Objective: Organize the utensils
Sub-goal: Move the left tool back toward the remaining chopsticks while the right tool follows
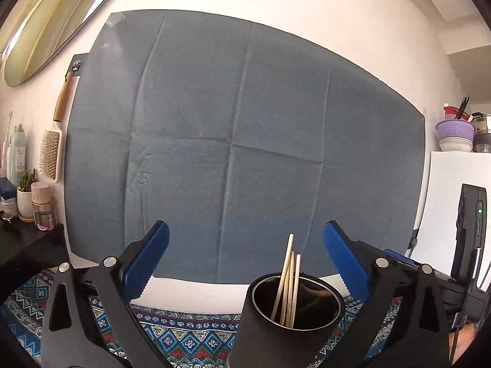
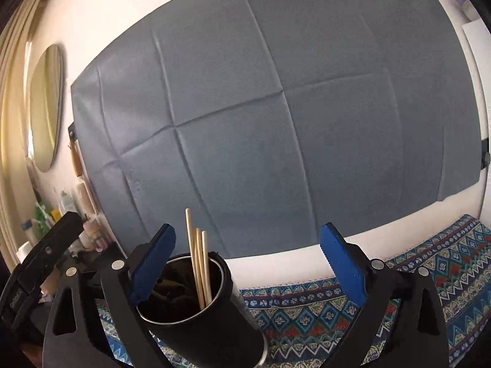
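While I hold both grippers over the table, each one stands spread wide with nothing between its blue ribbed pads. My left gripper (image 1: 245,257) points about level at the creased grey-blue cloth (image 1: 245,141) that hangs on the white wall, and my right gripper (image 2: 247,260) tips slightly downward toward the same cloth.

Standing upright on the patterned blue, red and white tablecloth (image 1: 190,337) is the black cylindrical holder with a shiny metal lining (image 1: 294,322), near the table's far edge by the wall. Four pale wooden chopsticks (image 1: 288,279) stand inside it, leaning together, their tips rising above its rim. From my left wrist the holder sits low between the fingers, nearer the right-hand pad but apart from it. From my right wrist the same holder (image 2: 190,303) is at the lower left, partly behind the left-hand pad; I cannot tell whether that pad touches its rim. The chopsticks (image 2: 199,263) there rise just beside the pad's tip.

At the far left, off the table, a wooden-handled hairbrush (image 1: 53,141) hangs on the wall below an oval mirror (image 1: 58,21), above a dark shelf holding bottles and a small potted cactus (image 1: 26,193). At the far right, a lilac colander (image 1: 455,130) sits on stacked white bowls atop a white cabinet.
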A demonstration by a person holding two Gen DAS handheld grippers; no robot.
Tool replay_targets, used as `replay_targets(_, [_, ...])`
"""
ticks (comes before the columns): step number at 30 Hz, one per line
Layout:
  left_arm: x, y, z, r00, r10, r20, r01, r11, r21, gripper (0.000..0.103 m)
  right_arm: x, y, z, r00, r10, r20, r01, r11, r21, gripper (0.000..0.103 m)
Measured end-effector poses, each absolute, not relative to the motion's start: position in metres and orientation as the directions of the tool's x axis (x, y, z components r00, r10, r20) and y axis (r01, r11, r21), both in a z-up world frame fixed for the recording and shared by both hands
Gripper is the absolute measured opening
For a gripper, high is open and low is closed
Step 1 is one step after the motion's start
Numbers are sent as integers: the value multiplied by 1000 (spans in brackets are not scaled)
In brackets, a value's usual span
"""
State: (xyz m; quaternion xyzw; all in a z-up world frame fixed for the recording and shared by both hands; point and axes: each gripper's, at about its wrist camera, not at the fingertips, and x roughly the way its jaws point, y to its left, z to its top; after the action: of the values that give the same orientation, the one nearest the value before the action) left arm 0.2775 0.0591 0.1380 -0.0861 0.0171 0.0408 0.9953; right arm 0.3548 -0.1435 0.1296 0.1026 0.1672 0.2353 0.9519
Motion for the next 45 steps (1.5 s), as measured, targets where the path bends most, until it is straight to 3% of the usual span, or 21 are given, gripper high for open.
replay_targets(6, [272, 65, 139, 987, 92, -128, -115, 975, -188, 98, 351, -156, 127, 821, 462, -336, -384, 882, 274, 91])
replay_targets(15, [279, 99, 114, 915, 50, -401, -208, 909, -361, 97, 344, -175, 116, 789, 410, -458, -329, 911, 249, 92])
replay_targets(22, [277, 92, 92, 818, 115, -564, -278, 937, -211, 97, 338, -188, 94, 695, 393, -602, -249, 917, 311, 92])
replay_targets(27, [269, 81, 73, 754, 48, -655, -256, 940, -225, 97, 327, -188, 73, 619, 387, -684, -254, 922, 292, 92])
replay_targets(34, [258, 63, 48, 670, -25, -742, -202, 955, -215, 97, 297, -164, 36, 527, 232, -818, -348, 936, 41, 91])
replay_targets(38, [250, 61, 26, 599, -68, -798, -208, 949, -237, 97, 285, -162, 12, 466, 180, -866, -371, 929, -7, 91])
replay_targets(45, [239, 62, -2, 535, -157, -830, -204, 930, -307, 97, 281, -177, -5, 376, 194, -906, -355, 933, 52, 91])
